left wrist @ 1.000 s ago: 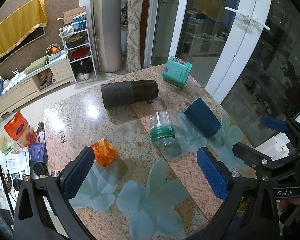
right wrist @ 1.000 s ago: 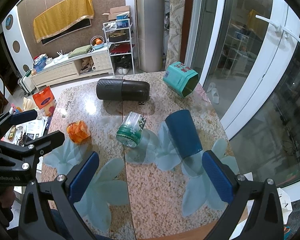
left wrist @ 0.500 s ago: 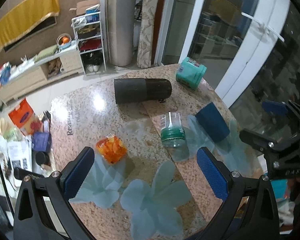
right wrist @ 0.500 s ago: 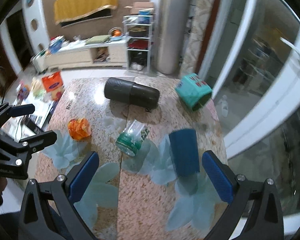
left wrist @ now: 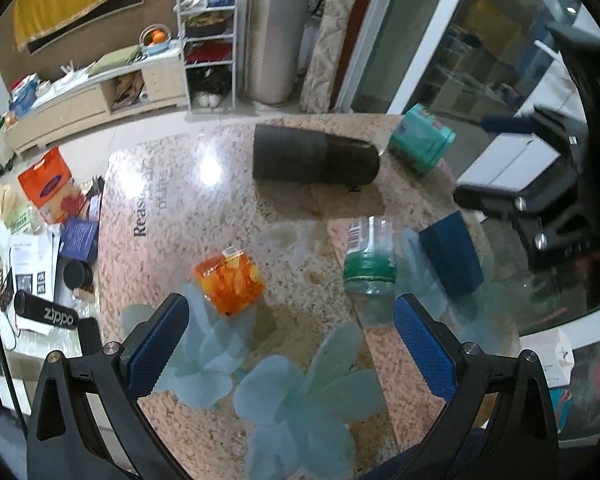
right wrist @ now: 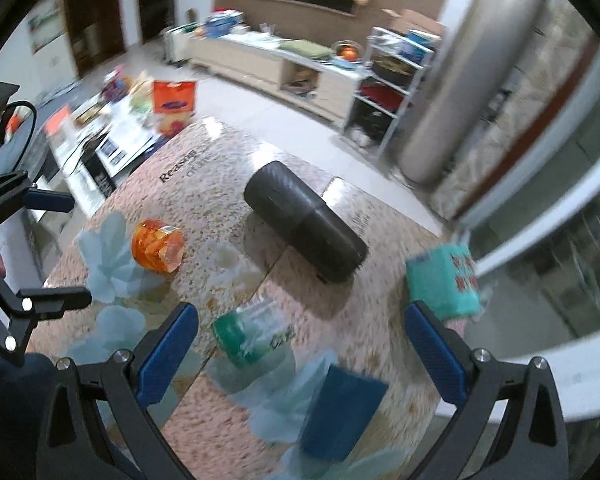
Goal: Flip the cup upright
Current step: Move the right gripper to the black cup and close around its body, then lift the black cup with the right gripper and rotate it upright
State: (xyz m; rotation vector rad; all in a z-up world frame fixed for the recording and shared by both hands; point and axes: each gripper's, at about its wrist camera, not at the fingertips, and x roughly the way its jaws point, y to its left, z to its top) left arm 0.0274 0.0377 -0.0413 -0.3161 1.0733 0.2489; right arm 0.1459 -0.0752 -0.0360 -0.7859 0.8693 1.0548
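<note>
A dark blue cup (left wrist: pixel 451 258) lies on its side on the granite table (left wrist: pixel 220 216); in the right wrist view it (right wrist: pixel 342 414) lies low between my fingers. My left gripper (left wrist: pixel 290 344) is open and empty, held above the table's near edge. My right gripper (right wrist: pixel 300 354) is open and empty above the cup and a clear jar; it also shows at the right of the left wrist view (left wrist: pixel 540 184). The left gripper shows at the left edge of the right wrist view (right wrist: pixel 32 248).
A clear jar with a green lid (left wrist: pixel 370 258) lies beside the cup. A large black cylinder (left wrist: pixel 314 156), a teal tin (left wrist: pixel 420 144) and an orange wrapped packet (left wrist: pixel 230 278) lie on the table too. Glass doors (left wrist: pixel 460 40) stand at the right, and clutter covers the floor (left wrist: pixel 40 220) at the left.
Both grippers have risen and swung; the right wrist view has turned left and now looks across the table at a slant. The objects on the table have not moved.
</note>
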